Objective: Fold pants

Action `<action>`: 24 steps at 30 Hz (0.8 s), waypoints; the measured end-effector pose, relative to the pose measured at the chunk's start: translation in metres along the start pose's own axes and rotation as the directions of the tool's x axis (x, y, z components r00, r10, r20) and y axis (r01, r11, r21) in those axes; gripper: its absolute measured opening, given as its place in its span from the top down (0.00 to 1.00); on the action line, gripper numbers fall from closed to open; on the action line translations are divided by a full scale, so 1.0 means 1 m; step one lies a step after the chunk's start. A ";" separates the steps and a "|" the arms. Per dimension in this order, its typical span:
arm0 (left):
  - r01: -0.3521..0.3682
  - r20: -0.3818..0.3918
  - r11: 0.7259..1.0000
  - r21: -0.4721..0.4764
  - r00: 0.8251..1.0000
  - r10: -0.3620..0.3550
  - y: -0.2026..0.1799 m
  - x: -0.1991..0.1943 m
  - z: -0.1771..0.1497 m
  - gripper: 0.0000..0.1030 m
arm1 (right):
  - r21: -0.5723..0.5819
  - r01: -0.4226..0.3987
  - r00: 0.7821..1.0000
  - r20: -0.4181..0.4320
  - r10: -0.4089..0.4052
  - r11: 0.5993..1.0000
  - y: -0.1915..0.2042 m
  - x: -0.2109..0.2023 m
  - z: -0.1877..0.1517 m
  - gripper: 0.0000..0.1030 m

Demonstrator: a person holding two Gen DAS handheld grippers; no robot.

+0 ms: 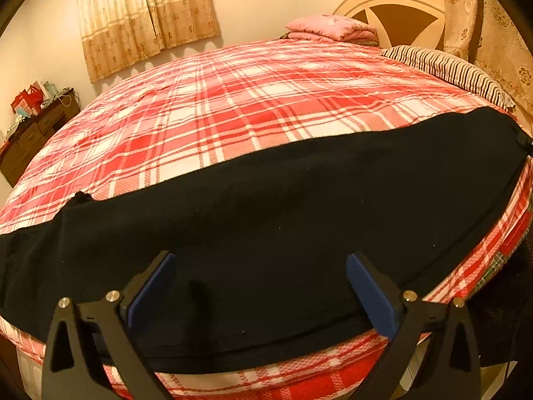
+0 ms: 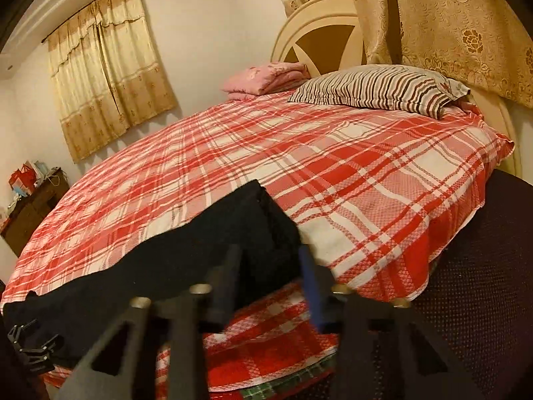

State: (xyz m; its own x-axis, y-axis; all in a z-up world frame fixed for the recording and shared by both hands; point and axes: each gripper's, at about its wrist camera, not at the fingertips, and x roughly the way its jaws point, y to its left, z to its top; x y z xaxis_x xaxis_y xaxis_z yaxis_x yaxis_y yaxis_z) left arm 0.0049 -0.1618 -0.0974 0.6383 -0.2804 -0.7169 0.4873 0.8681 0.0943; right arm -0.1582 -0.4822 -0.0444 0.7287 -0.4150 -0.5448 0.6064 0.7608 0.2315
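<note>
Black pants (image 1: 266, 220) lie stretched lengthwise along the near edge of a bed with a red and white plaid cover (image 1: 233, 106). My left gripper (image 1: 260, 263) is open, its blue-padded fingers (image 1: 373, 290) spread just above the pants' middle near their front hem. In the right wrist view the pants (image 2: 186, 263) run leftward from one end at the gripper. My right gripper (image 2: 269, 260) is blurred, partly open, at the right end of the pants; fabric lies between the fingers but I see no grip. The left gripper (image 2: 33, 350) shows at the far left.
A striped pillow (image 2: 376, 90) and folded pink bedding (image 2: 266, 78) lie at the headboard (image 2: 319, 30). A dark dresser (image 1: 30, 136) with clutter stands at the left wall. Curtains (image 1: 140, 16) hang behind. A dark mesh chair (image 2: 483, 283) sits at the right of the bed.
</note>
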 end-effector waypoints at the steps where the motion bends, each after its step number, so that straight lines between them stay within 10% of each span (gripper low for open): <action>1: 0.000 0.001 1.000 0.000 1.000 0.000 0.000 0.000 0.000 0.00 | 0.004 -0.005 1.000 0.002 0.005 1.000 0.000 0.000 0.000 0.68; 12: 0.004 0.003 1.000 -0.012 1.000 -0.004 0.004 -0.001 0.000 0.00 | -0.077 0.073 0.997 0.027 -0.071 0.994 0.017 -0.008 -0.004 0.83; 21: 0.004 -0.001 1.000 -0.014 1.000 -0.004 0.004 -0.001 -0.001 0.00 | 0.006 -0.022 0.997 0.073 0.021 1.000 0.008 -0.023 -0.003 0.82; 24: 0.004 -0.001 1.000 -0.015 1.000 -0.004 0.004 -0.001 -0.001 0.00 | -0.003 -0.038 0.998 0.049 0.038 0.999 0.012 -0.017 -0.003 0.65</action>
State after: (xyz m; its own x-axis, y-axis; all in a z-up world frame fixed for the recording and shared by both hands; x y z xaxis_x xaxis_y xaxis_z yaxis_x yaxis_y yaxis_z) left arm 0.0057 -0.1579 -0.0967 0.6358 -0.2831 -0.7181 0.4809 0.8730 0.0816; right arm -0.1641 -0.4644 -0.0353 0.7658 -0.4101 -0.4953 0.5776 0.7773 0.2495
